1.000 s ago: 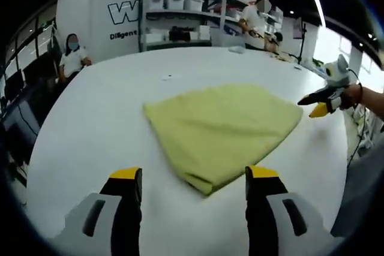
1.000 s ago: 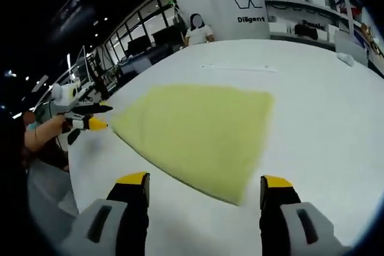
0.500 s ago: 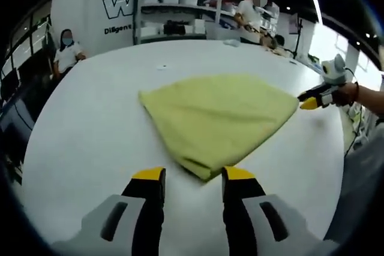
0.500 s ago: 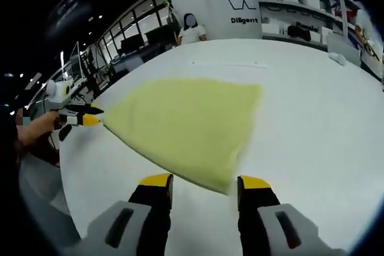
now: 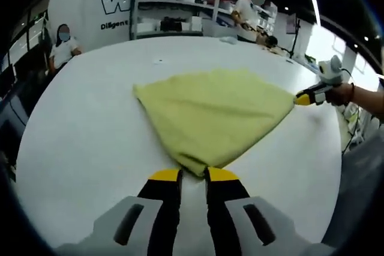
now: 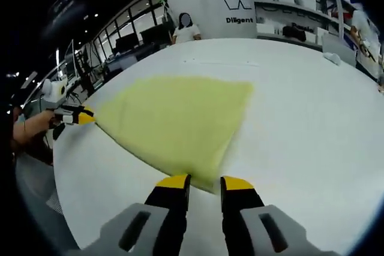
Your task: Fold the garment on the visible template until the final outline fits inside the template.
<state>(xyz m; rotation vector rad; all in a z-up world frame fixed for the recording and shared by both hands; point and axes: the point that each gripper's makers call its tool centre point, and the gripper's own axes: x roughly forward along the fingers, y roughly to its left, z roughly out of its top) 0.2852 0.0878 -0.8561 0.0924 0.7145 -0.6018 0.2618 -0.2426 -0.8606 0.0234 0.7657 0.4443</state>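
Garment [image 5: 210,115] (yellow) corners pinched by both grippers [image 5: 192,175] [image 6: 201,183] on white table [image 5: 84,118]

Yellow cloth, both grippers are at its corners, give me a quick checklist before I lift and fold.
1. Left gripper at the yellow cloth corner: ok, jaws nearly closed around the tip.
2. Right gripper at its corner: ok, jaws narrowed on the cloth edge.
3. Firm grip on fabric: cannot tell for either.
4. Cloth lies flat on the white table: ok.
5. Whole cloth in sight: ok.
6. Template outline on the table: cannot tell, no marking visible.
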